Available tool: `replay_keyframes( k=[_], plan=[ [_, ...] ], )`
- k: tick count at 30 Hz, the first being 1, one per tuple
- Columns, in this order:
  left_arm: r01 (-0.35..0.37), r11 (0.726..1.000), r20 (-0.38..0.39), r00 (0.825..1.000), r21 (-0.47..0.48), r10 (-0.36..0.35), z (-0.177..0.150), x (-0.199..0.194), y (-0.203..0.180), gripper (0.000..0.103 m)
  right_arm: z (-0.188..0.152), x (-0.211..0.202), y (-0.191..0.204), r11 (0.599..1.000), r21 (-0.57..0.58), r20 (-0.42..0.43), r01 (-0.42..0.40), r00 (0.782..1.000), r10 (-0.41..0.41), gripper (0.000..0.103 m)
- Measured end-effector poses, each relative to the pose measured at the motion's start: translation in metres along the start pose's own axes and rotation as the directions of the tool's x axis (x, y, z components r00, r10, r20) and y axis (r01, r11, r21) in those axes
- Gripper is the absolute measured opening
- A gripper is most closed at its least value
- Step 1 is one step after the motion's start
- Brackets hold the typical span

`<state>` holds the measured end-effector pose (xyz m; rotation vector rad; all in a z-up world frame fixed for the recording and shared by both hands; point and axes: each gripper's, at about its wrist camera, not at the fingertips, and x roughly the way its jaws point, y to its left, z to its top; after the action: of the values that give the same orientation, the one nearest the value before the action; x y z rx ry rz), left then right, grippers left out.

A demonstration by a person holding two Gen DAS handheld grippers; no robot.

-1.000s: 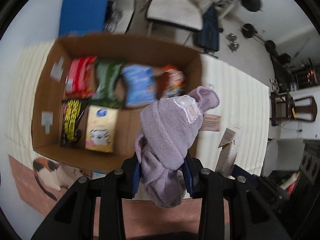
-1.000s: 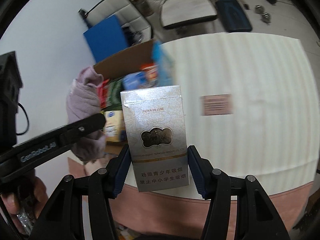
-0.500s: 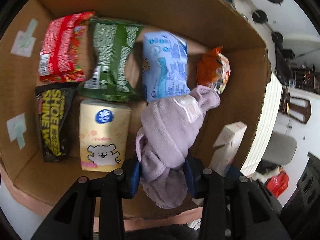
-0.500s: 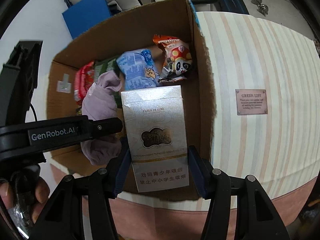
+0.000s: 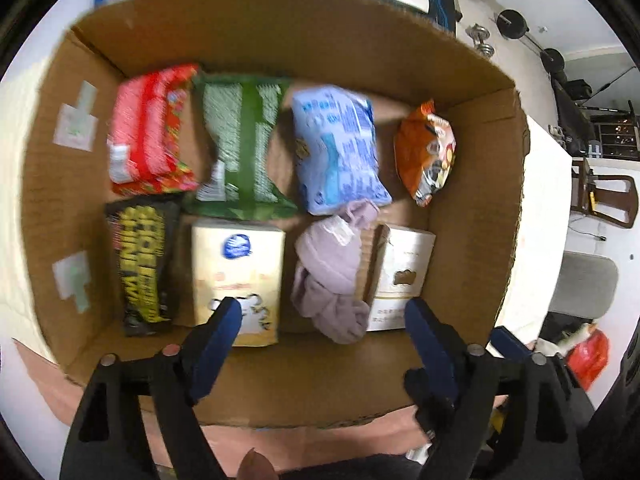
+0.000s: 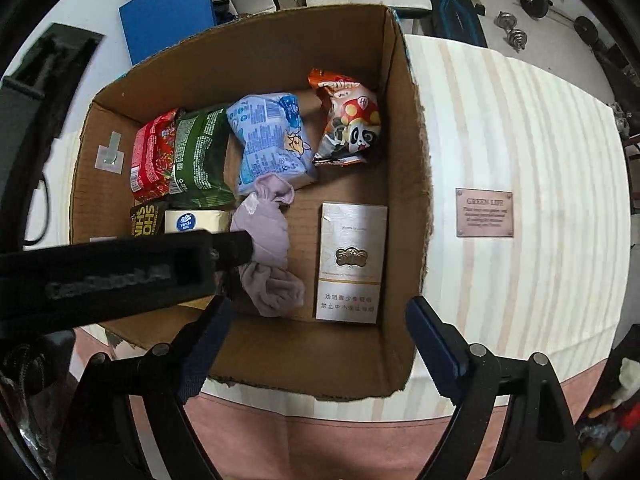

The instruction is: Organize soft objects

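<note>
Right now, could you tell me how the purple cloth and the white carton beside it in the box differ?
The purple cloth is a soft, crumpled, knotted bundle; the white carton is a rigid, flat-faced rectangle. The cloth is plain lilac; the carton carries a gold emblem and printed text. Both lie side by side, released, on the floor of the cardboard box, with the left tongs and right tongs open above them.

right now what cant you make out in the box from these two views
- Shoe shine pack and tissue pack, right wrist view: mostly hidden behind the left hand-held gripper.
- Print on the red and green packs, left wrist view: motion-blurred.
- Cigarette box small text: too small.
</note>
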<state>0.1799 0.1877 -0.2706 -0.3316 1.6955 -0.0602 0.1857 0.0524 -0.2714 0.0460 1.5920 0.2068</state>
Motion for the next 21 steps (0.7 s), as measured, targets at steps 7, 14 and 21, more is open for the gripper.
replay_keyframes(
  k=[7, 14, 21],
  plan=[
    [-0.121, 0.993, 0.125, 0.985, 0.015, 0.118, -0.016, -0.03, 0.021, 0.099, -0.007, -0.017, 0.003, 0.999, -0.012, 0.034, 0.046, 0.998, -0.046, 0.098],
    [-0.194, 0.981, 0.23, 0.955, -0.002, 0.189, -0.04, -0.045, 0.034, 0.101, -0.016, -0.034, 0.001, 0.997, -0.02, 0.085, 0.077, 0.994, -0.075, 0.103],
    [-0.201, 0.979, 0.265, 0.943, -0.03, 0.201, -0.057, -0.05, 0.04, 0.101, -0.022, -0.039, -0.002, 0.997, -0.016, 0.099, 0.081, 0.992, -0.079, 0.103]
  ],
)
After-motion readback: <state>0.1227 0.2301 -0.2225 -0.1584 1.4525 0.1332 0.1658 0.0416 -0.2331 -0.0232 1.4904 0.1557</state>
